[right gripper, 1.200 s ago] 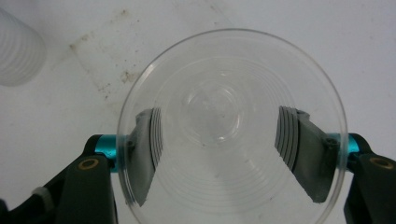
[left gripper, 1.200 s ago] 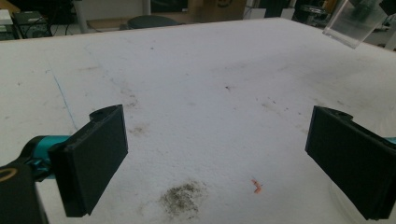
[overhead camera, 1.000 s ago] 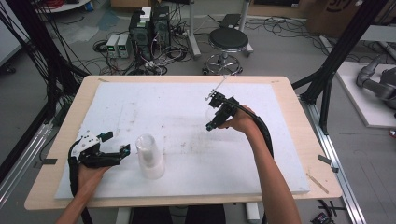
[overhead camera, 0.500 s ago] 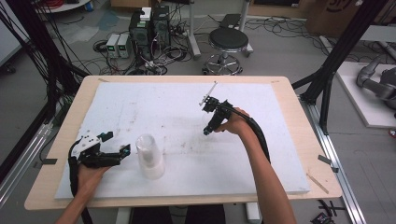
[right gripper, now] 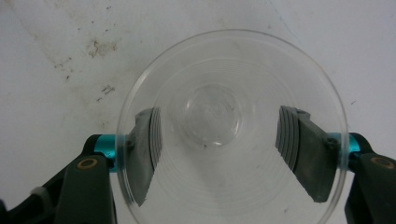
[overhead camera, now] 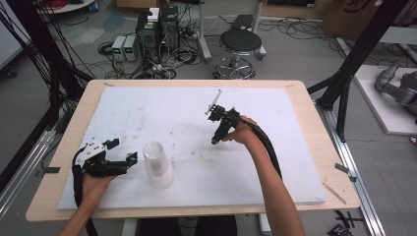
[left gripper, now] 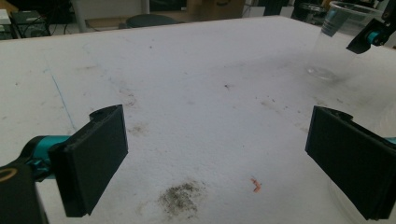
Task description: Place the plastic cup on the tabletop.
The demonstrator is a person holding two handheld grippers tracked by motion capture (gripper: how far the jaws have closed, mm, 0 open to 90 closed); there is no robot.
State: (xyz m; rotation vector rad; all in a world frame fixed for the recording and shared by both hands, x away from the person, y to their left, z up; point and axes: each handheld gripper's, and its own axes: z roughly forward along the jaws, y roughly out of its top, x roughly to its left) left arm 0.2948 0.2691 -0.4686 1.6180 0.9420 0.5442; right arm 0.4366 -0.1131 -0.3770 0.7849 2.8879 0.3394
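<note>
My right gripper (right gripper: 217, 135) points straight down, shut on a clear plastic cup (right gripper: 224, 116). I look into the cup's open mouth, and the grey pads (right gripper: 299, 144) press its wall from both sides. In the high view the right gripper (overhead camera: 215, 140) is over the middle of the white sheet (overhead camera: 275, 172). The left gripper view shows that cup (left gripper: 334, 44) far off, its base at or just above the sheet. My left gripper (overhead camera: 129, 162) rests on the sheet at the front left, open and with nothing between its jaws (left gripper: 219, 154). Just to its right stands another clear cup (overhead camera: 157, 164).
The white foam sheet covers a wooden table (overhead camera: 319, 132) and bears dirt smudges (left gripper: 180, 198). Behind the table are a stool (overhead camera: 239, 44), electronics boxes (overhead camera: 157, 29) and floor cables. Black frame posts (overhead camera: 354, 64) flank the table.
My right hand has moved left and lower over the sheet, still gripping its cup. The left hand and the cup beside it have stayed put.
</note>
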